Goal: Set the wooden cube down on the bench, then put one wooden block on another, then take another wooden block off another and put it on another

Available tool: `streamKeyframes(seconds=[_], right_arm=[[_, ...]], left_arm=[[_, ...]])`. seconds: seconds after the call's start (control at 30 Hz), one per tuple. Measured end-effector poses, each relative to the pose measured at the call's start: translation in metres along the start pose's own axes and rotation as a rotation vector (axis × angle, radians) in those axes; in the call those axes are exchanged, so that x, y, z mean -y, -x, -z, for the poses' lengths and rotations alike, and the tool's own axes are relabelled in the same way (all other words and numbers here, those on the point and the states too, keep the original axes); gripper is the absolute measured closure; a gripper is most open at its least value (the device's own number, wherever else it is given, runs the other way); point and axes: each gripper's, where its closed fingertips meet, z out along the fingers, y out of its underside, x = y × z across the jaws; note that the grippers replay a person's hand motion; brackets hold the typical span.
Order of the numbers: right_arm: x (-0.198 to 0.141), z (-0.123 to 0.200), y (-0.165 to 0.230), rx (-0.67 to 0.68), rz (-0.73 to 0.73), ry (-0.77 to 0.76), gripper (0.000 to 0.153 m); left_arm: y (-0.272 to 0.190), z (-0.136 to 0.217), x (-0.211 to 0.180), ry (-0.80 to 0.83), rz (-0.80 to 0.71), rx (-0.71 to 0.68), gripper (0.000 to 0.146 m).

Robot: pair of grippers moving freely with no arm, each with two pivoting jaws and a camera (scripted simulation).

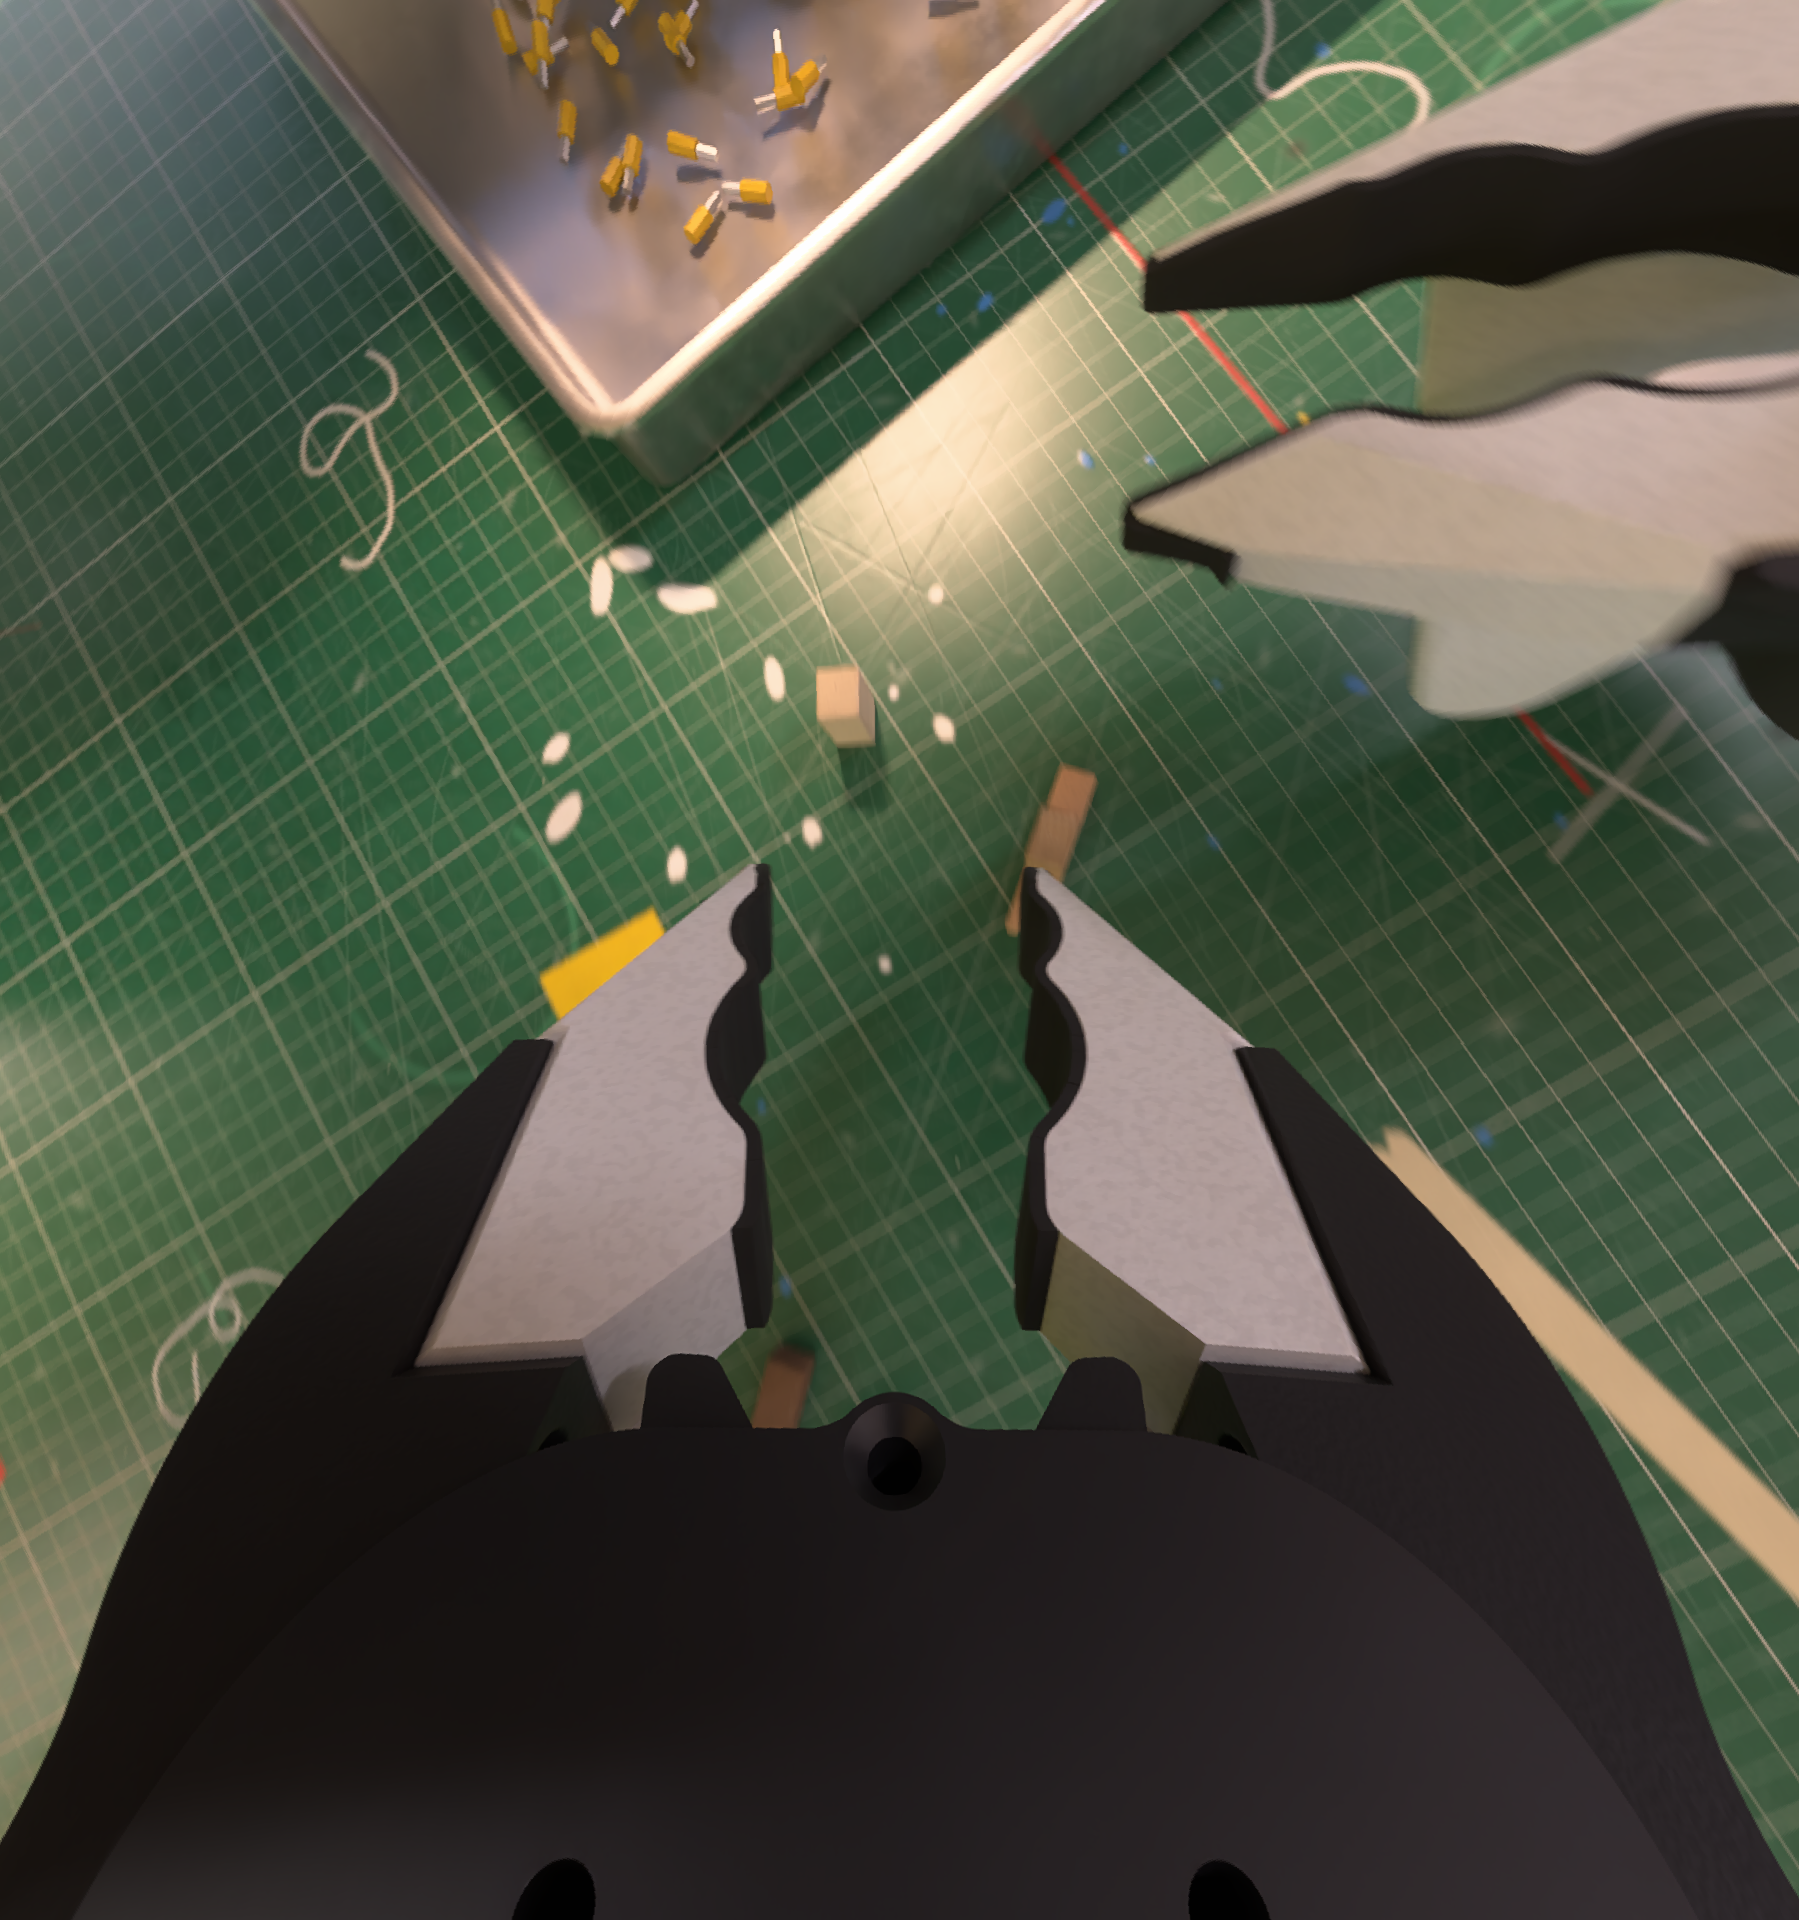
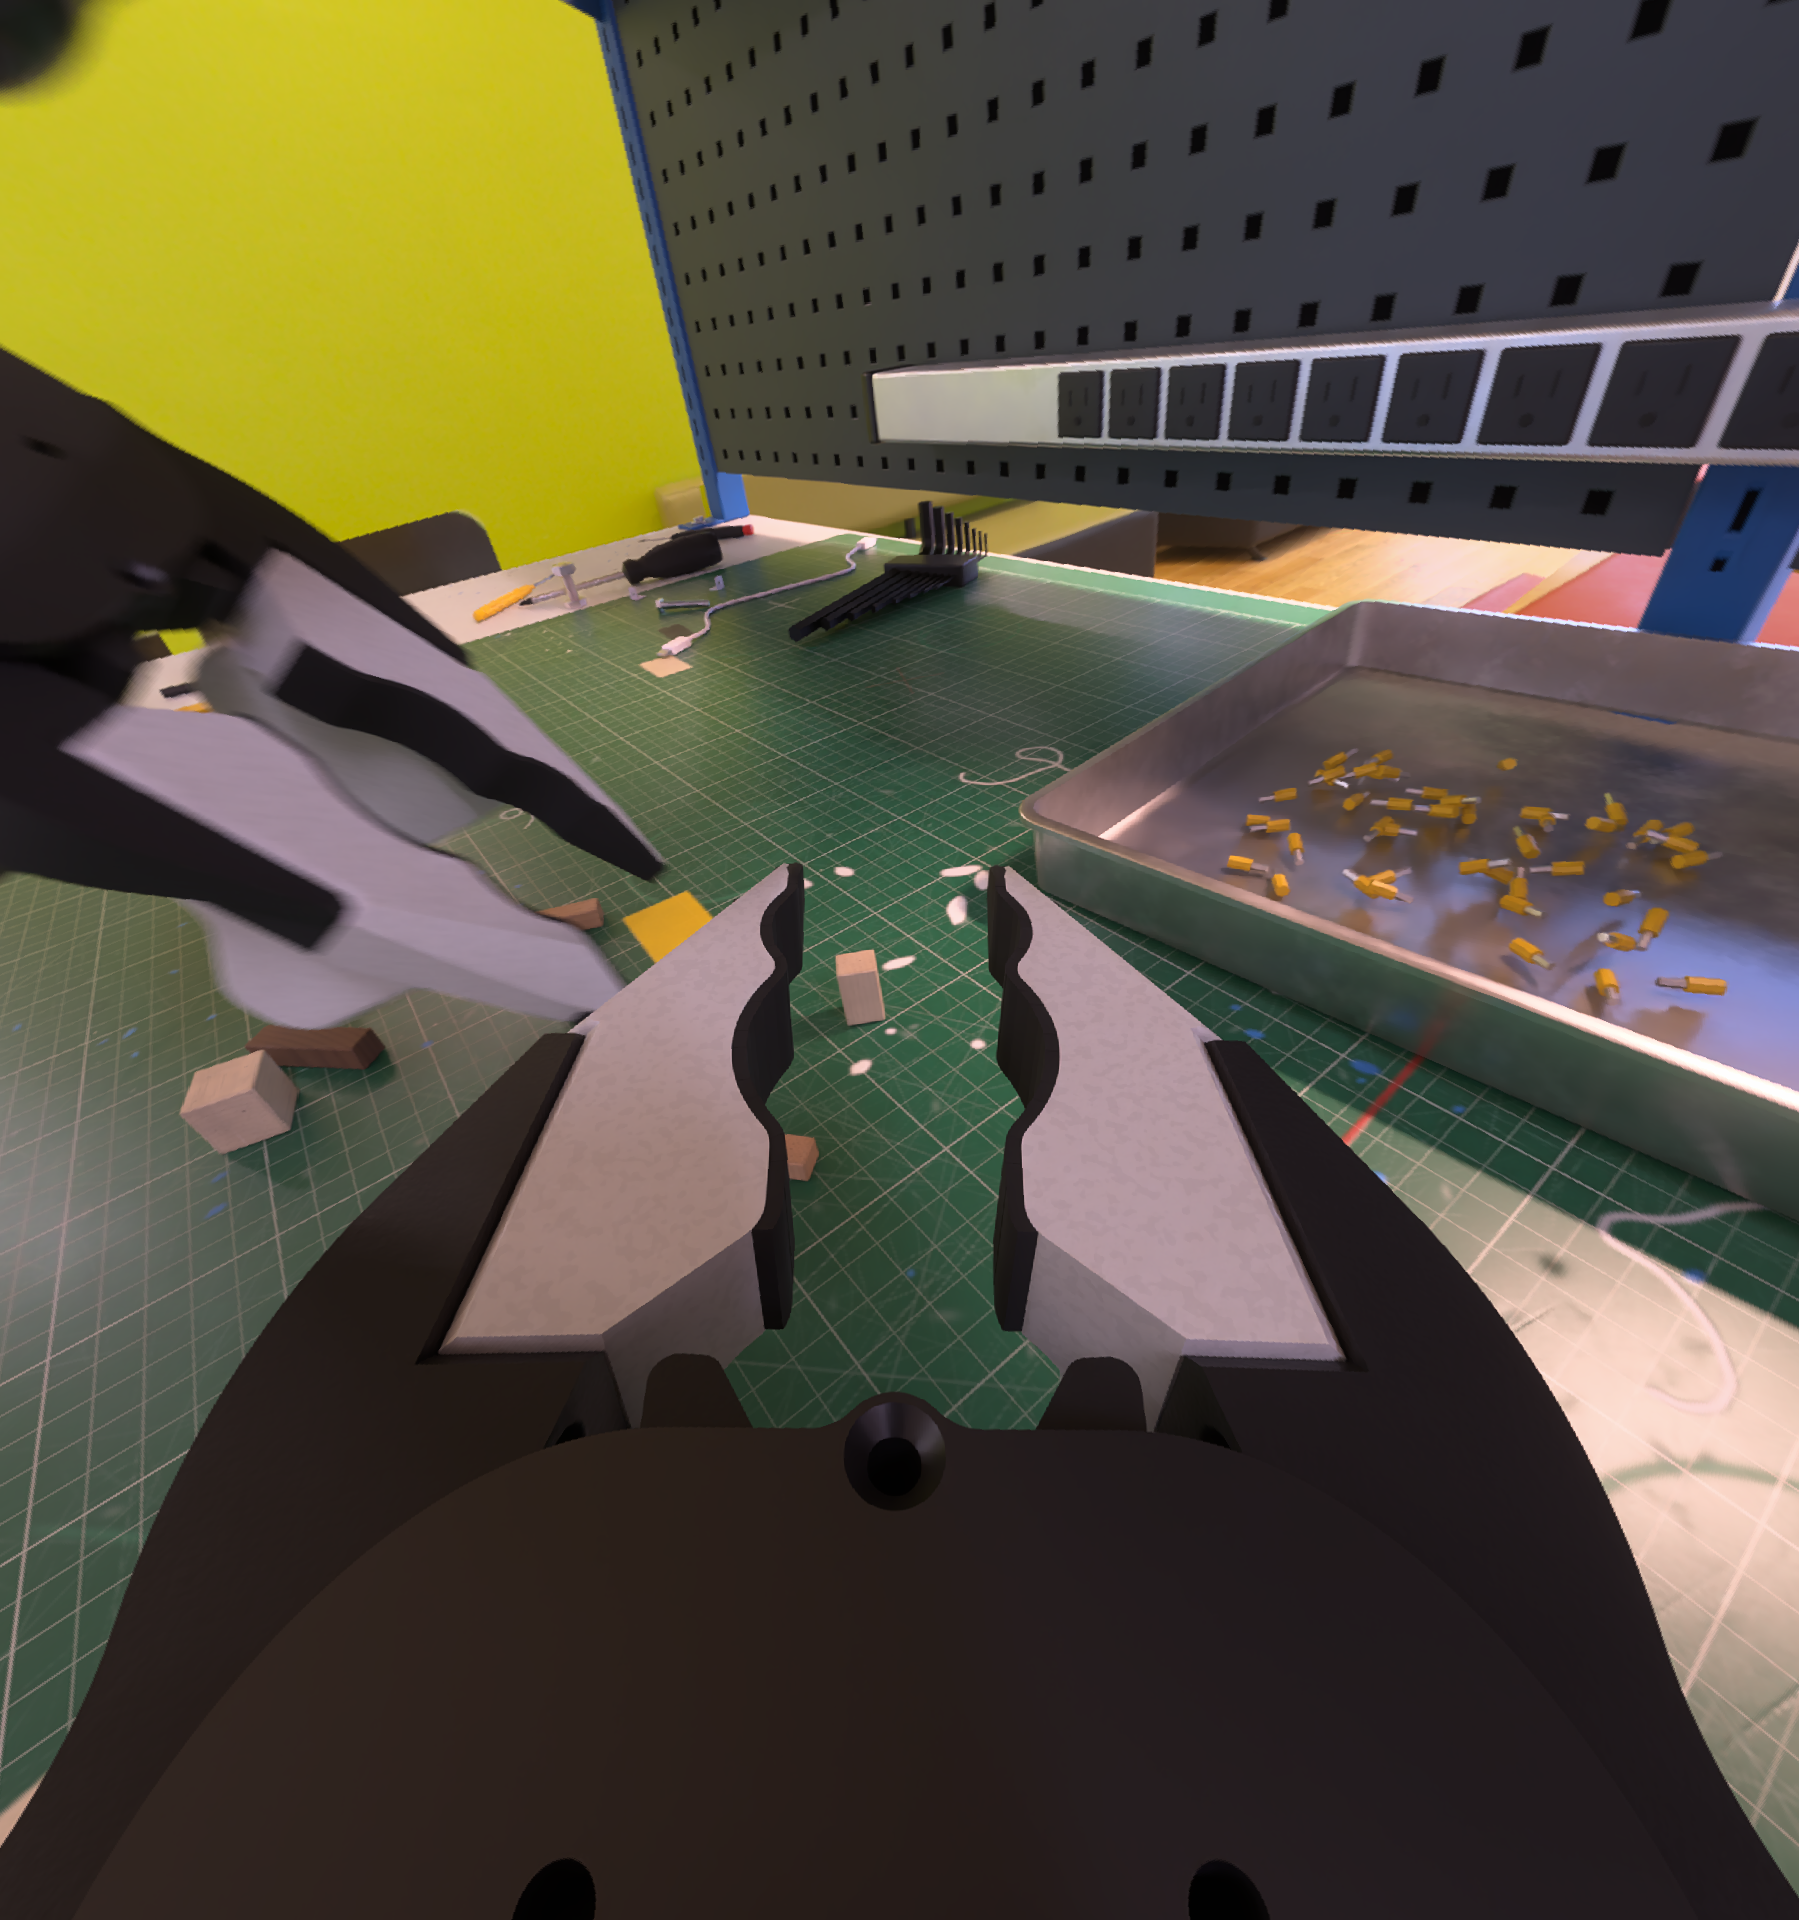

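My left gripper is open and empty, high above the green cutting mat. A small pale wooden block stands on the mat ahead of it. A tan block lies partly behind its right fingertip, and a brown block shows between the finger bases. My right gripper is open and empty, with the pale block standing between and beyond its fingers. A small tan block sits by its left finger. A pale wooden cube lies tilted beside a dark brown block. Another brown block lies under the left gripper.
A metal tray with several yellow ferrules sits to the right, and it also shows in the left wrist view. A pegboard and power strip hang behind. Hex keys, a screwdriver and a cable lie at the far edge.
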Motion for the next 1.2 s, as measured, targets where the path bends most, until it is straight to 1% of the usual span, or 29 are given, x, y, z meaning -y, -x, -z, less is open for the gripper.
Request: streamKeyframes(seconds=[0.03, 0.07, 0.13, 0.23, 0.37, 0.47, 0.57, 0.6, 0.67, 0.73, 0.83, 0.93, 1.0, 1.07, 1.13, 1.2], right_arm=[[0.001, 0.001, -0.002, -0.007, -0.001, -0.004, 0.118], [0.001, 0.001, -0.003, -0.010, -0.004, -0.004, 0.118], [0.001, 0.001, -0.004, -0.011, -0.013, -0.003, 0.118], [0.001, 0.001, -0.005, -0.009, -0.017, -0.005, 0.118], [0.001, 0.001, -0.005, -0.008, -0.016, -0.004, 0.119], [0.002, 0.002, -0.006, -0.011, -0.023, -0.006, 0.119], [0.002, 0.002, -0.008, -0.013, -0.031, -0.007, 0.119], [0.002, 0.002, -0.008, -0.012, -0.035, -0.006, 0.119], [0.001, 0.001, -0.007, -0.009, -0.037, -0.002, 0.119], [0.002, 0.001, -0.007, -0.010, -0.033, -0.002, 0.119], [0.003, 0.002, -0.009, -0.017, -0.032, -0.008, 0.119], [0.003, 0.002, -0.010, -0.018, -0.039, -0.010, 0.120], [0.003, 0.002, -0.010, -0.017, -0.039, -0.011, 0.120], [0.003, 0.002, -0.009, -0.016, -0.039, -0.012, 0.120], [0.003, 0.002, -0.009, -0.013, -0.040, -0.011, 0.120], [0.003, 0.002, -0.007, -0.007, -0.042, -0.012, 0.120]], left_arm=[[0.001, -0.012, 0.005, 0.011, -0.003, -0.001, 0.105], [0.001, -0.022, 0.009, 0.017, 0.011, -0.029, 0.109], [0.001, -0.039, 0.013, 0.015, 0.050, -0.087, 0.110], [0.009, -0.056, 0.010, 0.056, 0.068, -0.066, 0.108], [0.013, -0.061, 0.012, 0.072, 0.073, -0.049, 0.108], [0.013, -0.062, 0.012, 0.094, 0.071, -0.051, 0.112], [0.013, -0.064, 0.013, 0.097, 0.052, -0.029, 0.119], [0.014, -0.066, 0.013, 0.098, 0.045, -0.023, 0.123], [0.014, -0.067, 0.014, 0.091, 0.032, -0.017, 0.136], [0.012, -0.066, 0.015, 0.074, 0.030, -0.027, 0.136], [0.007, -0.059, 0.018, 0.036, 0.042, -0.052, 0.136], [0.000, -0.044, 0.017, 0.026, 0.113, -0.152, 0.136], [0.001, -0.028, 0.014, 0.022, 0.167, -0.212, 0.136], [0.008, -0.005, 0.008, 0.000, 0.201, -0.242, 0.136], [0.020, 0.021, -0.006, -0.021, 0.207, -0.215, 0.136], [0.032, 0.045, -0.029, -0.003, 0.166, -0.145, 0.136]])
